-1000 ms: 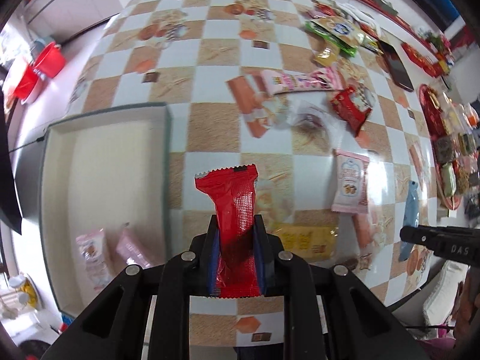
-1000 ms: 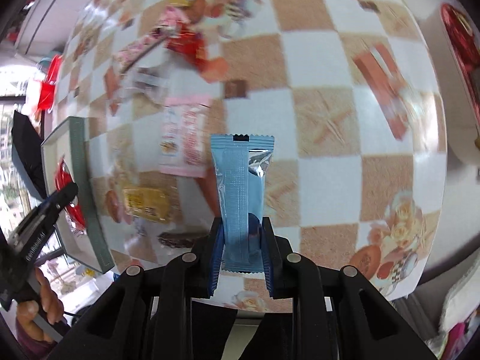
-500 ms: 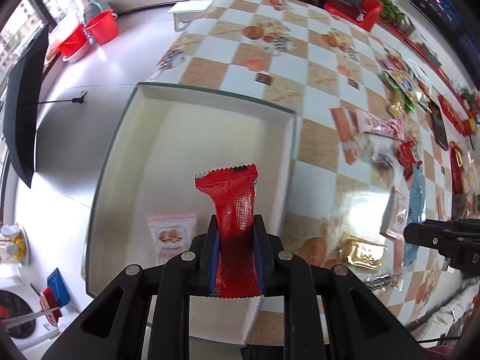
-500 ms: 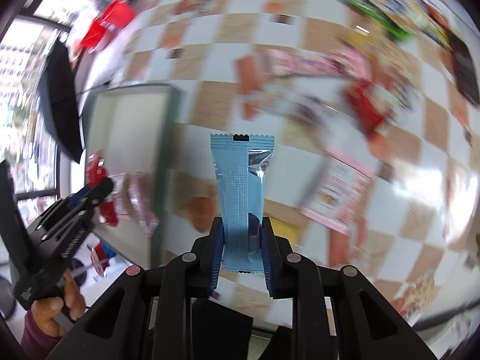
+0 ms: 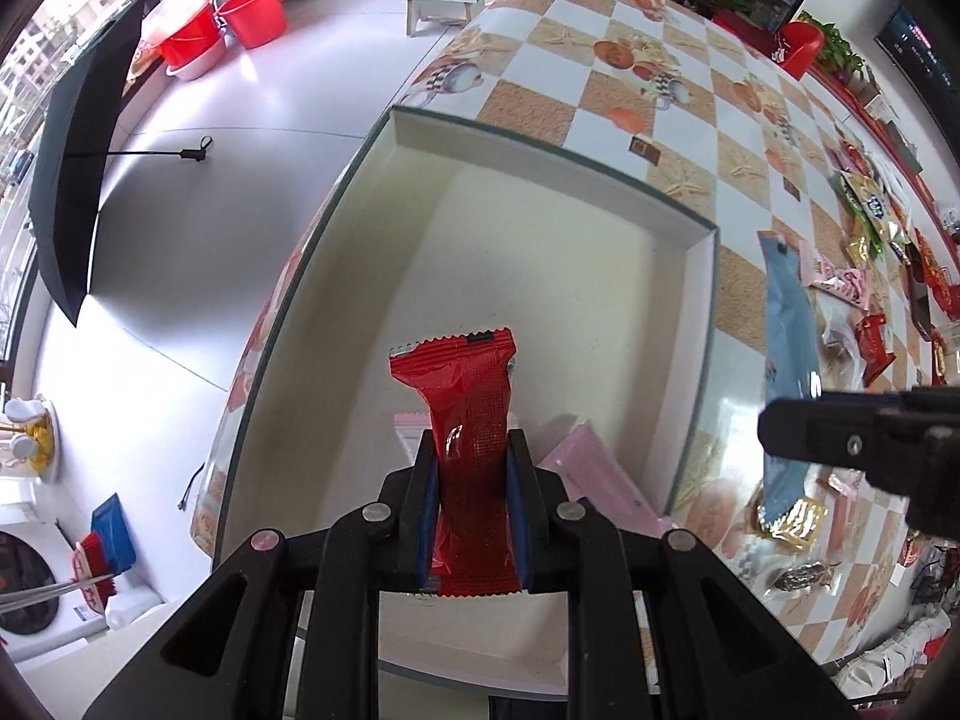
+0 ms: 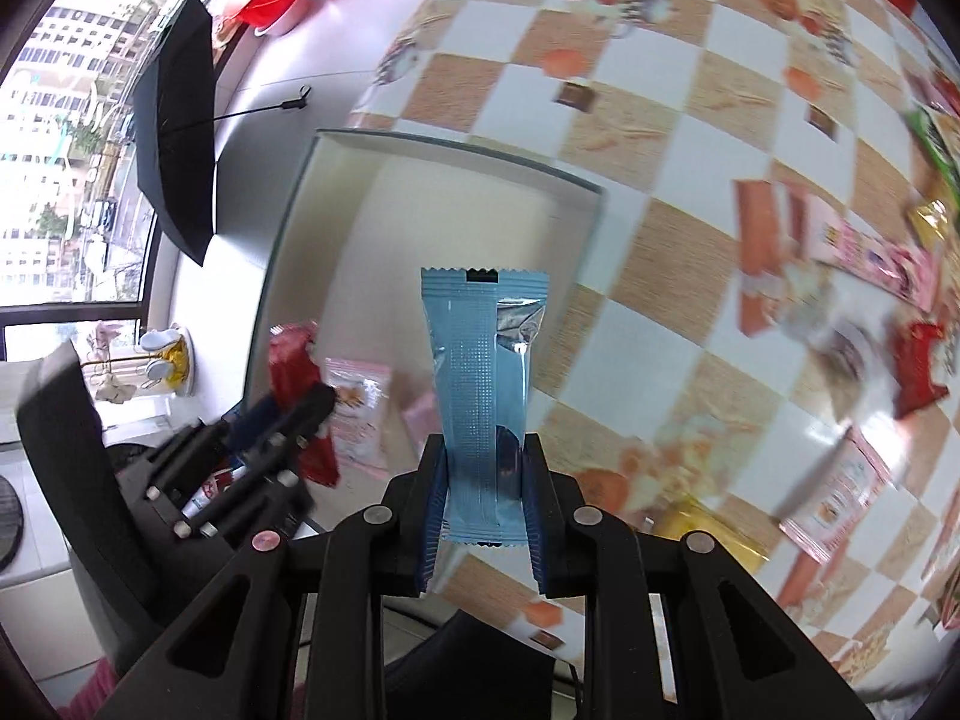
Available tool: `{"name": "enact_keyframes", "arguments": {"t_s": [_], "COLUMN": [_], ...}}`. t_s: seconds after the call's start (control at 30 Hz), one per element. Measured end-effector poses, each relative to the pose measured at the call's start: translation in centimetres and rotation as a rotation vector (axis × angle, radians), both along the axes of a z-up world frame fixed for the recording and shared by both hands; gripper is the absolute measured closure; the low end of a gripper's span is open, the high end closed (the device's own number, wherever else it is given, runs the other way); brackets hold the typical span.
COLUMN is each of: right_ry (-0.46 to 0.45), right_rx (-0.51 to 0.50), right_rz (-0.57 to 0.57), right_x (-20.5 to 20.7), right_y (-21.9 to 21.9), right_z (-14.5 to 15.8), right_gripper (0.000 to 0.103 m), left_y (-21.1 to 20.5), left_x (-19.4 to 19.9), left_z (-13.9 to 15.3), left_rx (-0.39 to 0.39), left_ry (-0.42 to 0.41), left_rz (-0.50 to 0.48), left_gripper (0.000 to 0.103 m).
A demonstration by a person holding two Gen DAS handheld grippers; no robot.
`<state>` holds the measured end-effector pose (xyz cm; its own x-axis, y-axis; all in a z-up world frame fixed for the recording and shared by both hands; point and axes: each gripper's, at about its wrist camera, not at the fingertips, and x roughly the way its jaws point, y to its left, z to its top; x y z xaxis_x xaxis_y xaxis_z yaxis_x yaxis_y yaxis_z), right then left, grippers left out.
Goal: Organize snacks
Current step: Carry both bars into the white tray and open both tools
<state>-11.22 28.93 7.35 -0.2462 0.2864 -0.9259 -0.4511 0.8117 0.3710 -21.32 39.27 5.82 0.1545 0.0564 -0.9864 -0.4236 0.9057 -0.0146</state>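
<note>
My left gripper point(image 5: 471, 450) is shut on a red snack packet point(image 5: 465, 396) and holds it above the white tray point(image 5: 540, 240) at the table's left edge. My right gripper point(image 6: 486, 453) is shut on a light blue snack packet point(image 6: 480, 372) and holds it over the tray's right wall point(image 6: 576, 252). The blue packet also shows in the left wrist view point(image 5: 786, 330), and the red packet in the right wrist view point(image 6: 294, 372). Pink packets point(image 6: 357, 414) lie in the tray's near end.
Loose snacks lie on the checkered table point(image 5: 660, 96) to the right: a gold packet point(image 5: 792, 519), a red packet point(image 5: 873, 345), pink packets point(image 5: 837, 273). Beyond the table's left edge is the floor with a black umbrella point(image 5: 78, 180) and red buckets point(image 5: 252, 12).
Both grippers have swung left from over the loose snacks to the tray. The left one now holds the red packet over the tray, and the right one has come up beside it.
</note>
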Motion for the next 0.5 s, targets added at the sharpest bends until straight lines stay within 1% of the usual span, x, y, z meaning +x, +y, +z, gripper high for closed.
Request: {"name": "enact_keyframes", "arguments": {"t_s": [0.13,0.17,0.2,0.23,0.27,0.3,0.33,0.4,0.43,0.5], "right_ry": [0.008,0.010,0.016,0.021,0.019,0.008,-0.013,-0.027,-0.035,-0.037], "right_rx": [0.007,0.009,0.005,-0.005,-0.017,-0.035,-0.043,-0.065,-0.088,-0.117], "right_rz": [0.019,0.017,0.015,0.011,0.005,-0.009,-0.021,-0.033,-0.044,-0.061], "right_x": [0.0,0.0,0.2,0.3,0.4,0.6,0.8,1.1,1.2,1.1], "right_y": [2.0,2.1,2.3,2.1,1.9,1.4,0.7,-1.0,-2.4,-4.9], "right_z": [-0.5,-0.5,-0.7,-0.9,-1.0,-1.1,-1.0,-0.9,-1.0,-1.2], "right_gripper": [0.078,0.076,0.064,0.048,0.011,0.000,0.001,0.001,0.001,0.001], "left_y": [0.4,0.4,0.3,0.3,0.3,0.2,0.1,-0.4,-0.9,-1.9], "left_x": [-0.5,-0.6,-0.7,-0.8,-0.8,-0.8,-0.9,-0.9,-1.0,-1.4], "left_z": [-0.8,-0.9,-1.1,-1.2,-1.2,-1.2,-1.1,-0.9,-1.0,-1.5], "left_rx": [0.007,0.011,0.015,0.017,0.017,0.015,0.010,-0.005,0.004,0.076], "left_ry": [0.025,0.033,0.041,0.048,0.050,0.048,0.041,0.036,0.048,0.084], "left_rz": [-0.006,-0.011,-0.014,-0.016,-0.018,-0.019,-0.023,-0.056,-0.085,-0.153], "left_gripper": [0.080,0.076,0.073,0.063,0.048,0.043,0.037,0.034,0.032,0.030]}}
